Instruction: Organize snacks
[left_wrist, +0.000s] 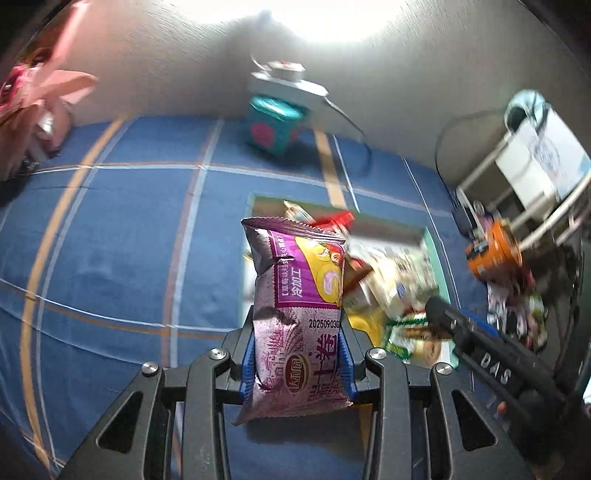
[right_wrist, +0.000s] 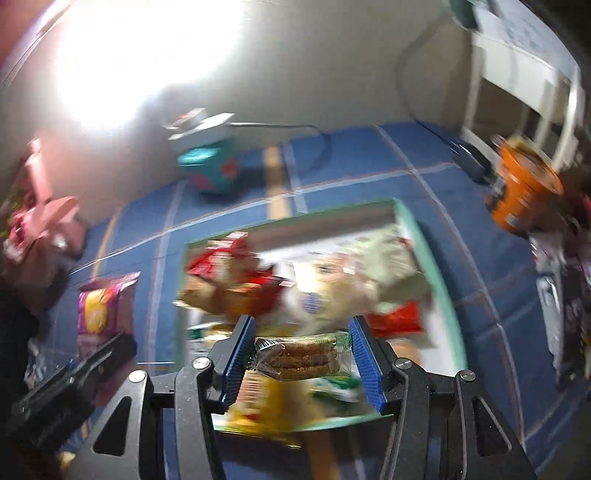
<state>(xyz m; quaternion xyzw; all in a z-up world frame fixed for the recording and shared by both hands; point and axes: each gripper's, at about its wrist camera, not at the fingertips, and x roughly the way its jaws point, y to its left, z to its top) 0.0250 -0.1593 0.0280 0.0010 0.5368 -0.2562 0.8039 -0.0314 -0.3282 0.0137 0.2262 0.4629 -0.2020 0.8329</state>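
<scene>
The box (right_wrist: 424, 236) on the blue bed (left_wrist: 110, 240) is stuffed with mixed snack packs. Left hand-held gripper (left_wrist: 297, 354) is clamped on a purple snack bag (left_wrist: 295, 295) beside the box; right hand-held gripper (right_wrist: 301, 363) spread wide around a cookie pack (right_wrist: 299, 358) over it.

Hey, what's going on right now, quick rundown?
Left gripper shut on purple snack packet. Right gripper open around cookie pack, above snack box. Nothing blocking.

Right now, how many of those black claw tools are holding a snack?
1. The left gripper is clamped on the purple snack packet. The right gripper is open over the snack box, with a cookie pack between its fingers, ungripped.
</scene>
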